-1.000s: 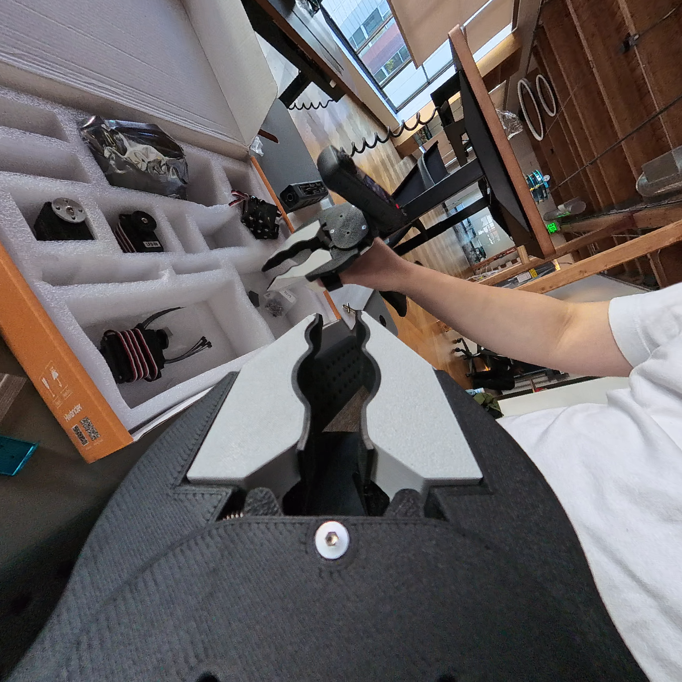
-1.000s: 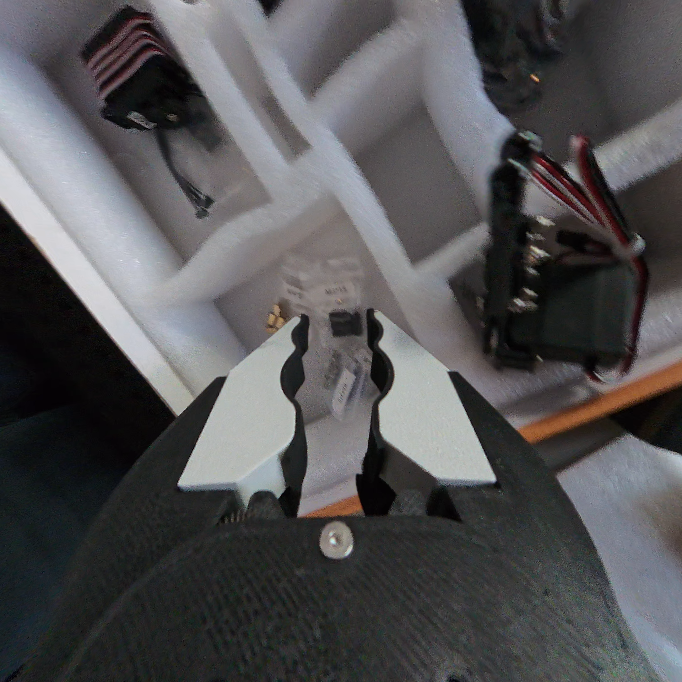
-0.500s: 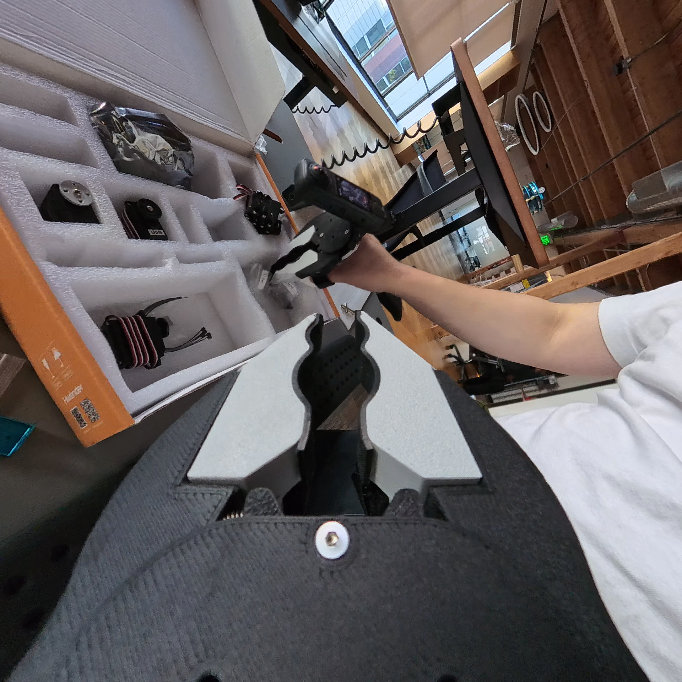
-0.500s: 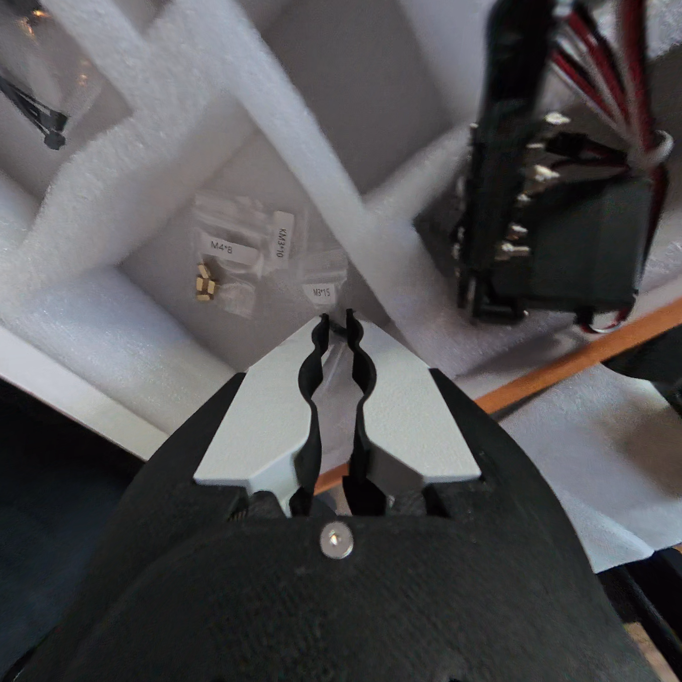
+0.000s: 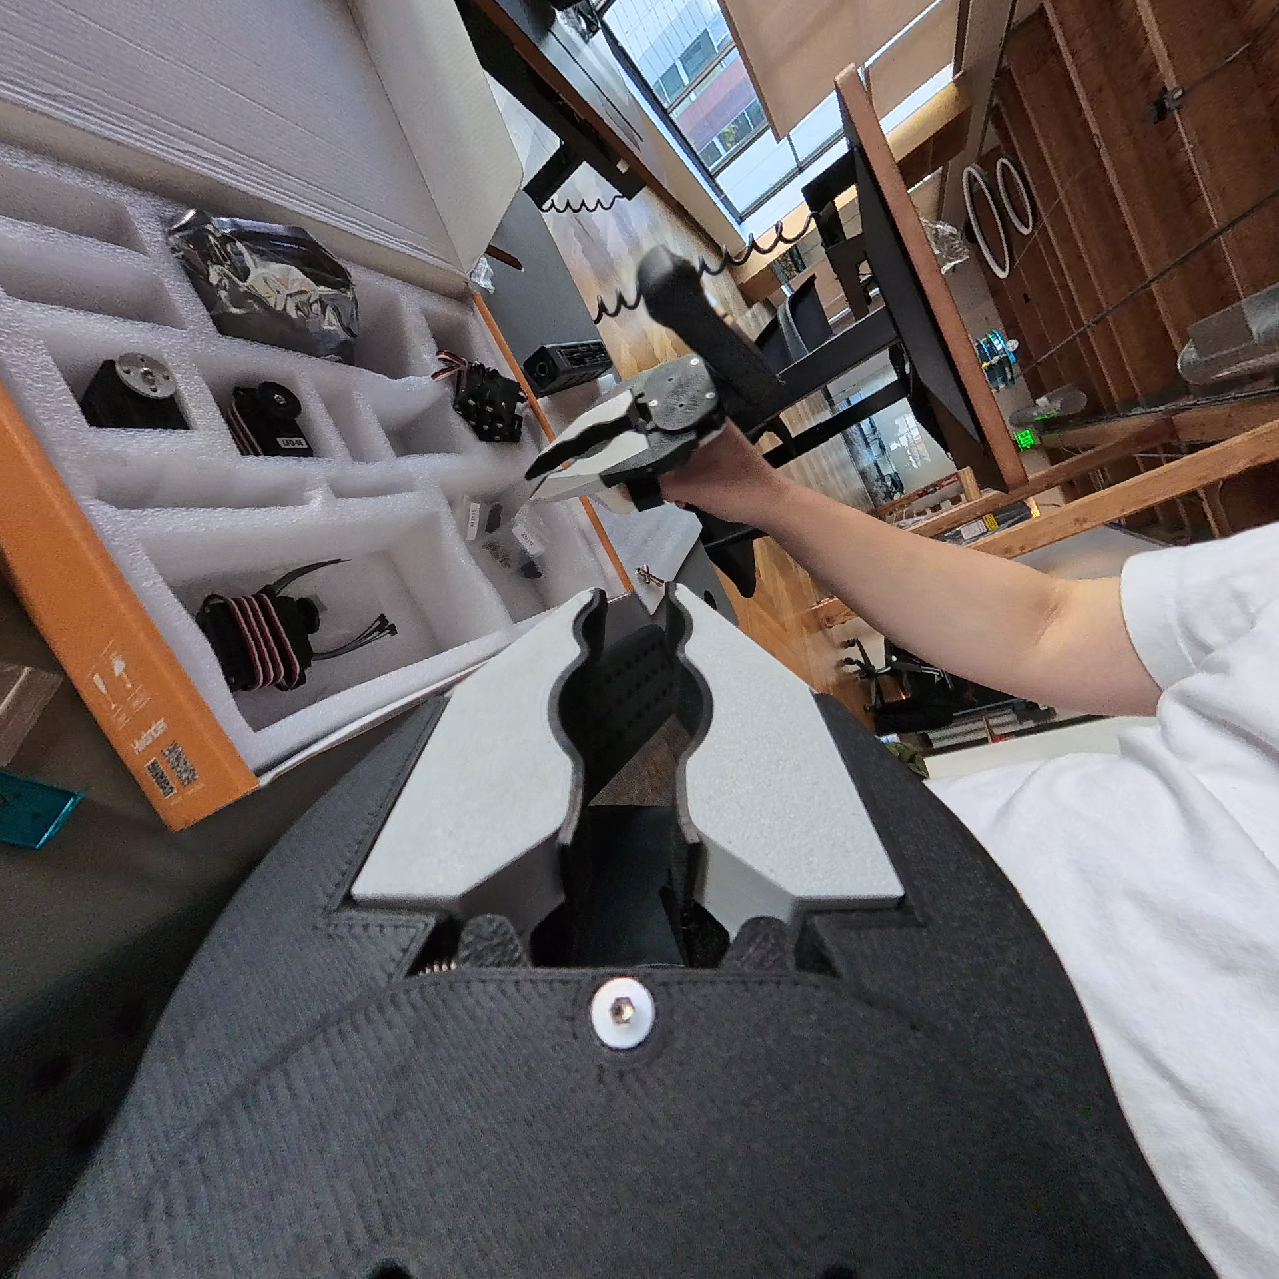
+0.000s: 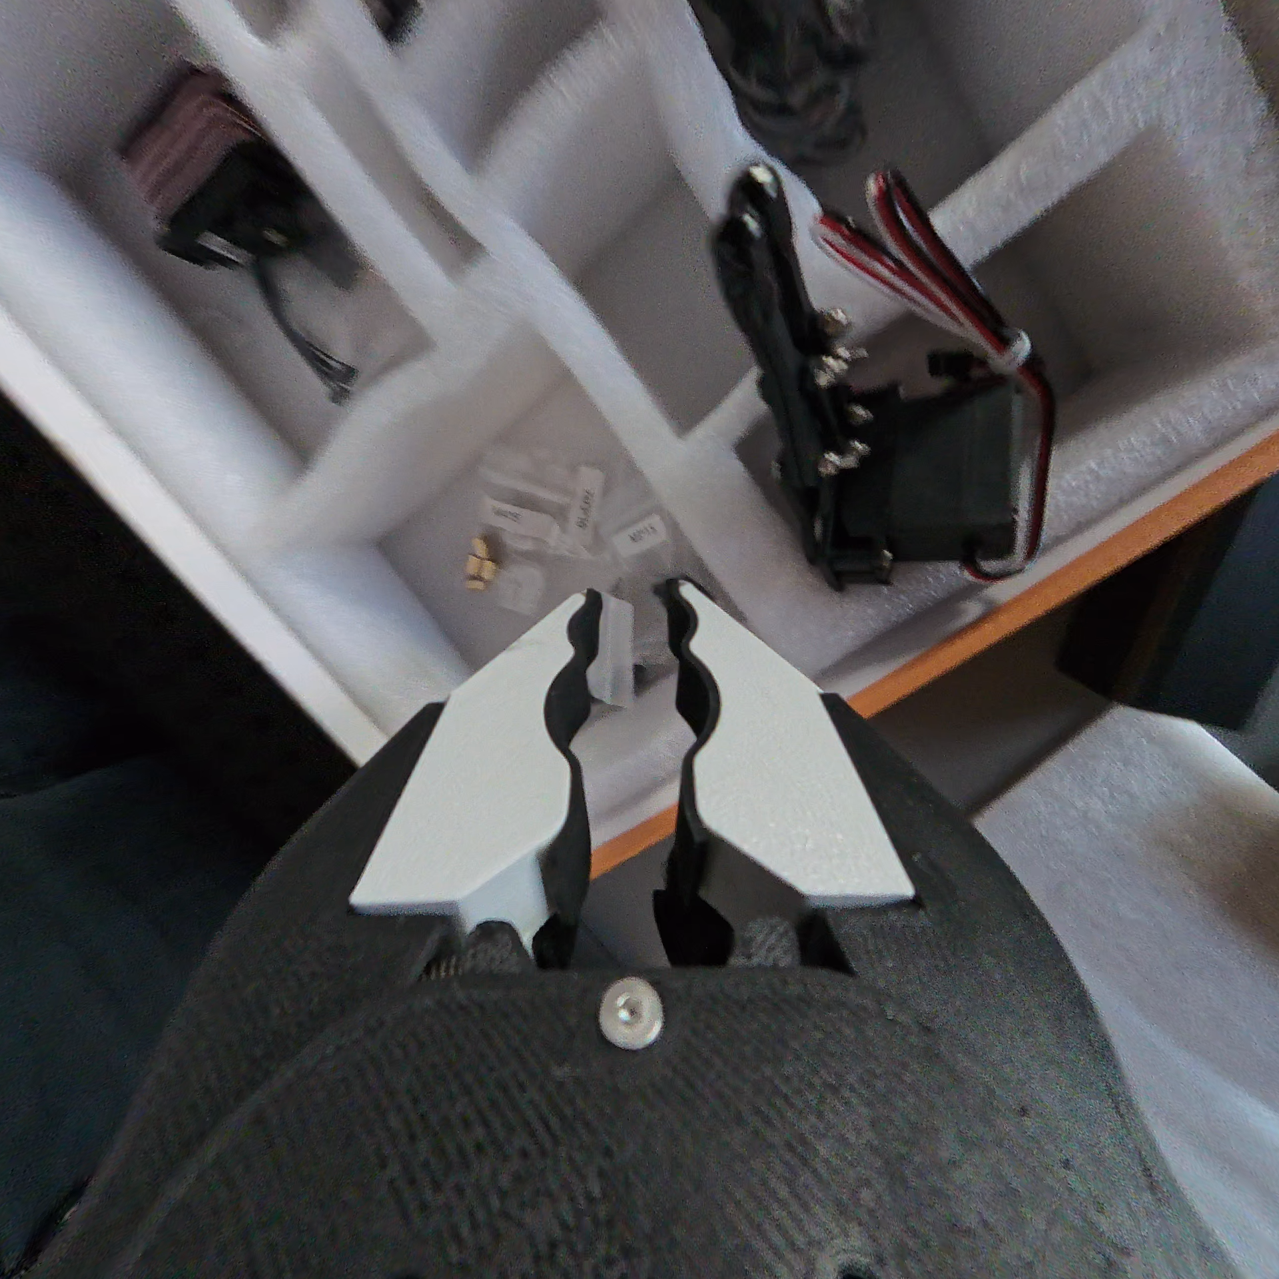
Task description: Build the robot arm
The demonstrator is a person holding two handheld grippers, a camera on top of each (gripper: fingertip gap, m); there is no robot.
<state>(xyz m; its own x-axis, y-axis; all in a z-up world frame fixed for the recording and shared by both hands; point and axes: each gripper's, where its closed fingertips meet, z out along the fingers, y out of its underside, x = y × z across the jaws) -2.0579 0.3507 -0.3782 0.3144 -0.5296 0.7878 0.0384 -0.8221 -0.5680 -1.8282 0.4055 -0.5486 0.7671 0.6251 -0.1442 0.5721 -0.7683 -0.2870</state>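
The right hand-held gripper (image 6: 630, 595) has backed off and opened up. Half a second ago its jaws were nearly pinched together, low over the small clear packets (image 6: 554, 526); now they stand moderately apart and higher above the same foam pocket. A small pale tab (image 6: 612, 650) shows in the gap against the left finger. Nothing is clamping it, and I cannot tell whether it clings there or simply lies below.

Just past the tips, at 11 o'clock in the right wrist view, a few brass bits (image 6: 481, 564) lie beside the packets. At 2 o'clock, over a foam wall, a black servo (image 6: 920, 477) with red and white wires sits in the next pocket. Further out at 10 o'clock, a blurred black part with a striped cable bundle (image 6: 228, 180) has its own pocket.

The left hand-held gripper (image 5: 631, 599) has hardly moved — held back near the person's white shirt, jaws moderately apart, nothing between them. From it, the orange-sided box (image 5: 90, 623) lies on the worktop (image 5: 104, 934) at 10 o'clock.
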